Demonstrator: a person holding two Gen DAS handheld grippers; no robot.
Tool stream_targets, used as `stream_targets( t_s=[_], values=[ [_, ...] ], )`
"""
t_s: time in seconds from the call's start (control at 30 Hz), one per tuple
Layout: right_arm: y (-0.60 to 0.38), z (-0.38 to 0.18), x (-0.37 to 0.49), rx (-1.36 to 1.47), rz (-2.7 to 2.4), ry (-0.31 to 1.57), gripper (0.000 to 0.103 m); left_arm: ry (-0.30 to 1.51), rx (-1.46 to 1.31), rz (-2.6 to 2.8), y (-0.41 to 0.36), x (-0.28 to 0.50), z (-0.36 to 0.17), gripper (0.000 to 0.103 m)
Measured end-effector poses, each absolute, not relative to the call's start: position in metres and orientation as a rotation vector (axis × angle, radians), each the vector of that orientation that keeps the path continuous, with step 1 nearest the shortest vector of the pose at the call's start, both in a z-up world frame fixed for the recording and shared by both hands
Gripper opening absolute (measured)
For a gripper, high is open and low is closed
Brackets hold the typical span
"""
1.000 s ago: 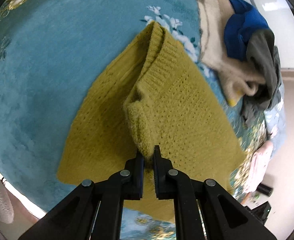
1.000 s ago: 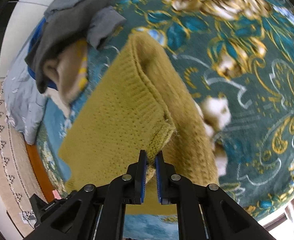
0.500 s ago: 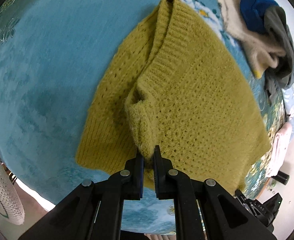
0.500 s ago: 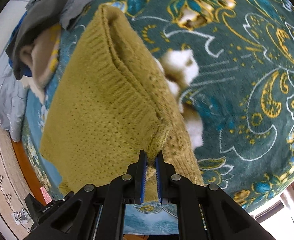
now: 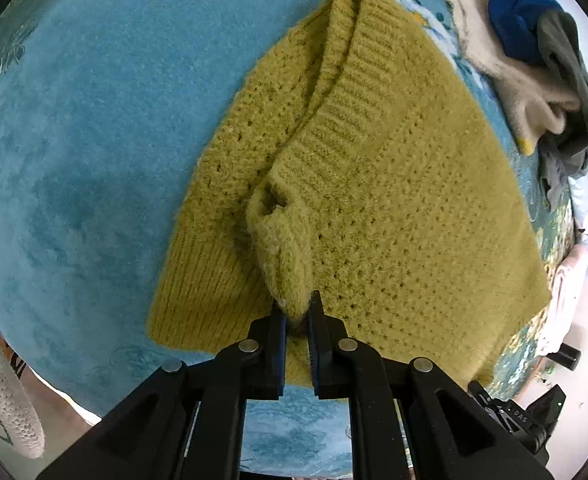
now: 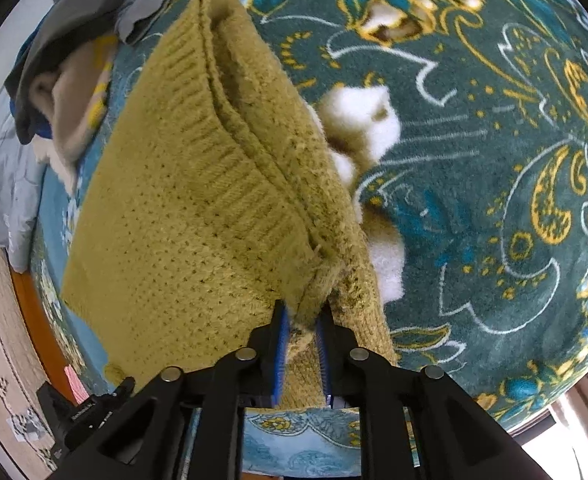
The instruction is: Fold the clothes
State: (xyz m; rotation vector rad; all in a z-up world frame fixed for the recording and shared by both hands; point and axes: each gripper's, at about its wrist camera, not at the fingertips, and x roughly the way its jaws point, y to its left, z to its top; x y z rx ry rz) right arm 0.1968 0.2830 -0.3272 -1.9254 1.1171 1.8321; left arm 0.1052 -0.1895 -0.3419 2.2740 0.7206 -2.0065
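We see the mustard-yellow knit sweater (image 5: 393,200) lifted above the teal floral blanket (image 5: 94,140), held at two points along its ribbed hem. Our left gripper (image 5: 295,312) has its fingers pressed together on a fuzzy bunched corner of the sweater, which rises straight out of the jaws and spreads up and to the right across the view. Our right gripper (image 6: 303,318) likewise pinches a corner of the same sweater (image 6: 182,208) where the ribbed band meets a seam; from there the fabric fans up and to the left, with a second layer hanging just behind it on the right side. The ribbed edge runs away from each gripper toward the far top of the garment, so the sweater hangs doubled between the two grips. Beyond the sweater, near the blanket's far edge, lies a pile of other clothes (image 5: 525,52) in cream, blue and grey, well apart from both grippers; the same pile (image 6: 74,60) sits upper left in the right wrist view
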Motion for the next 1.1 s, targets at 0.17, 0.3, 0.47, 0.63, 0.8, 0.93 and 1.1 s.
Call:
stream_targets(
  t_s=[0.17, 0.3, 0.47, 0.63, 0.8, 0.93, 1.1],
  values=[
    [0.298, -0.308, 0.189, -1.871, 1.887, 1.114, 0.039, 0.771, 2.183, -2.074, -0.214, 0.072, -0.323, 0.033],
    [0.322, -0.289, 0.165, -1.796, 1.976, 1.116, 0.040, 0.811, 2.109, -2.126, -0.234, 0.046, -0.307, 0.039],
    [0.357, -0.279, 0.118, -1.674, 2.031, 1.245, 0.046, 0.902, 2.005, -2.169, -0.254, -0.003, -0.294, 0.043],
    [0.366, -0.300, 0.070, -1.601, 1.951, 1.434, 0.047, 1.005, 2.007, -2.132, -0.247, -0.066, -0.306, 0.045],
    [0.376, -0.328, 0.051, -1.622, 1.796, 1.508, 0.047, 1.052, 2.098, -2.002, -0.241, -0.081, -0.331, 0.045],
    [0.378, -0.343, 0.046, -1.663, 1.707, 1.559, 0.044, 1.039, 2.170, -1.929, -0.244, -0.081, -0.343, 0.045],
    [0.381, -0.355, 0.038, -1.727, 1.626, 1.575, 0.026, 1.056, 2.235, -1.827, -0.244, -0.085, -0.362, 0.044]
  ],
)
